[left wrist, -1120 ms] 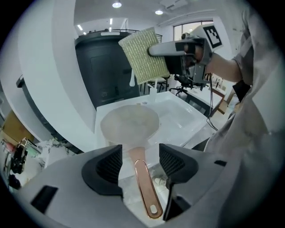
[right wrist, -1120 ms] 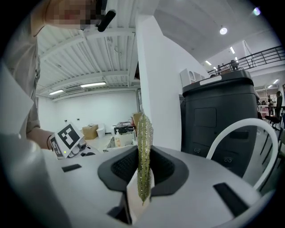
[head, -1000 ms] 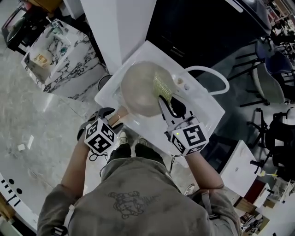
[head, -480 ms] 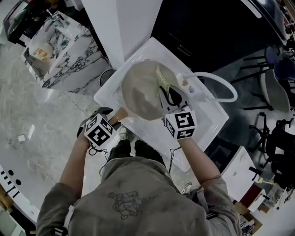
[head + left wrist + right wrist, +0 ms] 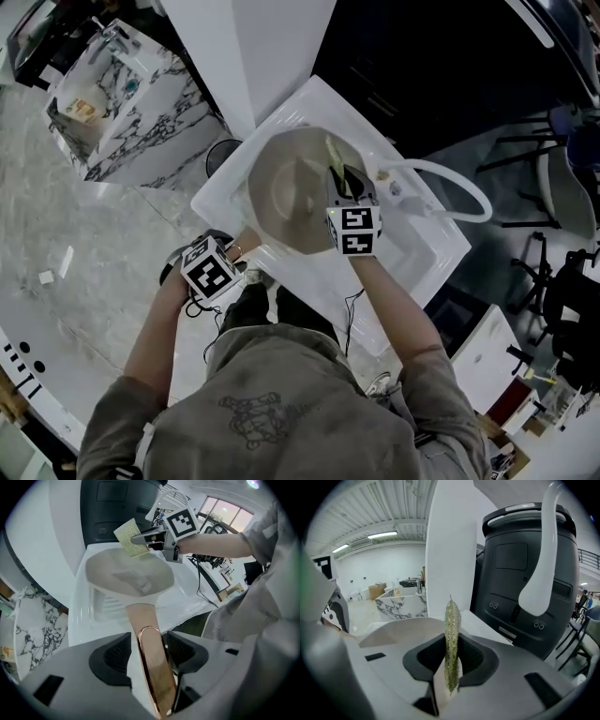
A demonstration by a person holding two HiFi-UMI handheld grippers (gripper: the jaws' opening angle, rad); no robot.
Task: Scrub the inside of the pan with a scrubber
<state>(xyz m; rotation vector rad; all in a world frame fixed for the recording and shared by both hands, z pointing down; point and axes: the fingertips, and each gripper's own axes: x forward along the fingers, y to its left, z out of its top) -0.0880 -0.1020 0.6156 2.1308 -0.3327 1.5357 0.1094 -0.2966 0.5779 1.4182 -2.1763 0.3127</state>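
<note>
Left tongs [image 5: 149,649] on pan handle [image 5: 142,619], scrubber [image 5: 452,620] in right tongs [image 5: 451,662], contact unclear

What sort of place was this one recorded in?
Probably a workshop or showroom hall, not a home kitchen: the white sink holding the pan stands free on an open floor, a marble-patterned sink unit stands nearby, and the right gripper view shows a ribbed industrial ceiling with strip lights.

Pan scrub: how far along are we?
Done: the left gripper is shut on the pan handle, holding the pan over the sink; the right gripper is shut on the scrubber. In hand: the scrubber sits at the pan's far rim; contact can't be confirmed. Left: scrubbing the inside; nothing visible shows how much is covered.
</note>
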